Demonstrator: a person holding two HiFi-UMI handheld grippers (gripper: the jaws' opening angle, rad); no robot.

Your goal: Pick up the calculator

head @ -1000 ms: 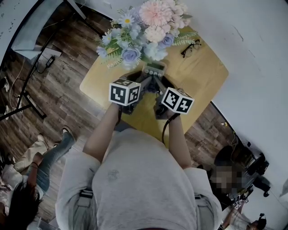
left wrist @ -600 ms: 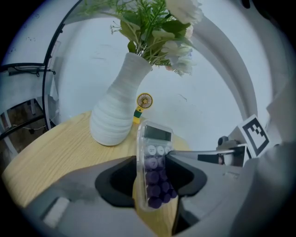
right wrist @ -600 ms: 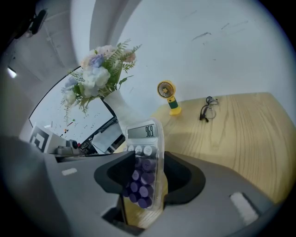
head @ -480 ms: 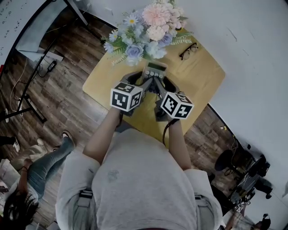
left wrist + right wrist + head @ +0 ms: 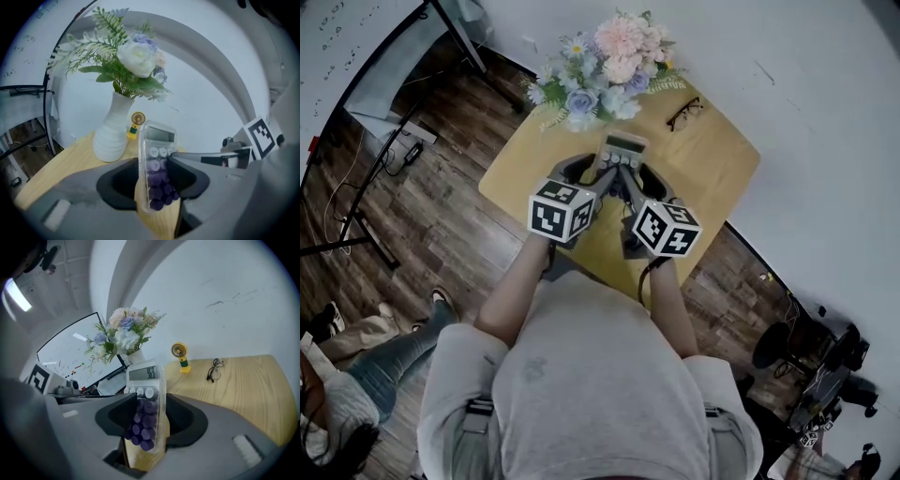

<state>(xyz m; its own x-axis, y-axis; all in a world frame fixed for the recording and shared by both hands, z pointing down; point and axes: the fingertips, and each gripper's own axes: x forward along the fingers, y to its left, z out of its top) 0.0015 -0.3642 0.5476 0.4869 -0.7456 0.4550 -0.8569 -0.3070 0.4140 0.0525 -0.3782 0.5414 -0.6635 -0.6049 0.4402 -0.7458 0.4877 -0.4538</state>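
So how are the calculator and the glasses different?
The calculator is held up, clamped by the left gripper and the right gripper; the glasses lie flat on the table. The calculator is chunky with purple buttons; the glasses are thin and dark. Both are small.

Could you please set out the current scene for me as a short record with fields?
calculator: held on edge over the table, display end away from the person, apparently lifted clear
left gripper: jaws closed on the calculator
right gripper: jaws closed on the calculator
table: wooden, set against a white wall
also on table: white vase of flowers, glasses, small yellow fan
task status: calculator gripped by both grippers at once
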